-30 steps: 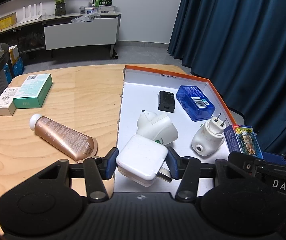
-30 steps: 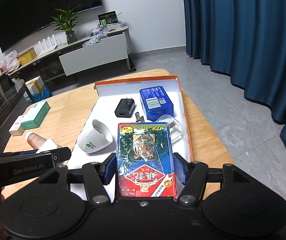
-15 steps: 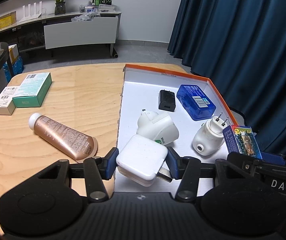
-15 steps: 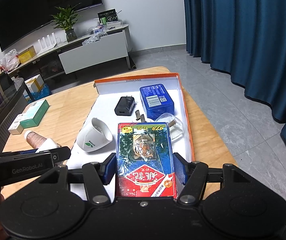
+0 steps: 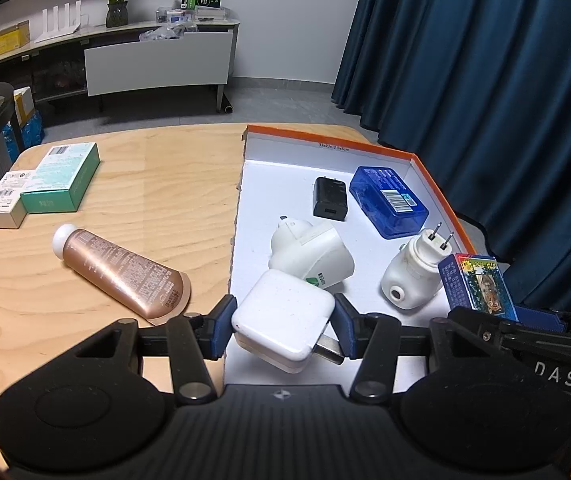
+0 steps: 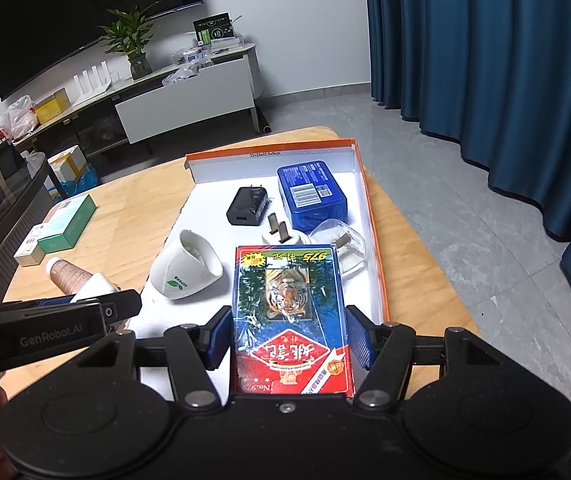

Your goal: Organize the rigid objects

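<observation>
Over the tray (image 5: 425,168), my left gripper (image 5: 283,330) clamps the white charger (image 5: 281,320); right gripper (image 6: 289,336) seems clamped on the card box (image 6: 289,312); I lower both gently toward six o'clock.

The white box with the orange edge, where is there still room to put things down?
Inside the box, bare floor runs along the left side, from the far wall past the black charger down to the near edge. The right side is crowded: blue case, round white plug, pronged plug. The wooden table beyond the brown tube is also bare.
</observation>
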Action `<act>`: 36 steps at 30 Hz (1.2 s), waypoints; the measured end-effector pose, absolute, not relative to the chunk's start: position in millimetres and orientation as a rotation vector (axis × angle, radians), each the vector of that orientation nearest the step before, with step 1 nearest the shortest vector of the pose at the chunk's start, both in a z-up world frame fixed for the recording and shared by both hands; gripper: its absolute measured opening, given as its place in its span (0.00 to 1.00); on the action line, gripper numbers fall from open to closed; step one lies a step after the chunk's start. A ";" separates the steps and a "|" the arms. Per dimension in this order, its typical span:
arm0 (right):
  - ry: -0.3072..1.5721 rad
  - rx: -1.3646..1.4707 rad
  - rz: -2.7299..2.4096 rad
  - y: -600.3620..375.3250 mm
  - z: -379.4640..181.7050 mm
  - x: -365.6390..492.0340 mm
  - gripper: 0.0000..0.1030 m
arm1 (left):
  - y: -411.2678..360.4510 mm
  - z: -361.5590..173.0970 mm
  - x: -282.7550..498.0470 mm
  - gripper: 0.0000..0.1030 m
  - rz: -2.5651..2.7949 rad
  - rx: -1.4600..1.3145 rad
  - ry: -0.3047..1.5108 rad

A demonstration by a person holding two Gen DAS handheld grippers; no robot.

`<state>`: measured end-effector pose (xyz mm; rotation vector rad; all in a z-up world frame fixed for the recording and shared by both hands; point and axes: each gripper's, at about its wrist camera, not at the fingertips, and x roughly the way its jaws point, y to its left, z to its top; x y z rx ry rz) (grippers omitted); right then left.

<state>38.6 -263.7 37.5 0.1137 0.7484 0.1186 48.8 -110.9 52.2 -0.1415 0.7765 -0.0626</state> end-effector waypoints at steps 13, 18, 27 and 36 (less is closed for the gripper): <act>0.756 0.117 0.117 -264.7 37.4 37.9 0.69 | -110.6 51.8 48.5 0.50 -0.063 -0.143 0.778; 0.756 0.118 0.119 -264.9 37.9 39.0 0.69 | -110.3 51.2 48.4 0.50 -0.064 -0.144 0.779; 0.758 0.120 0.118 -265.3 37.4 39.2 0.69 | -110.0 49.3 47.7 0.50 -0.065 -0.146 0.782; 0.759 0.120 0.117 -265.5 36.8 38.0 0.69 | -110.4 48.2 47.1 0.50 -0.065 -0.149 0.785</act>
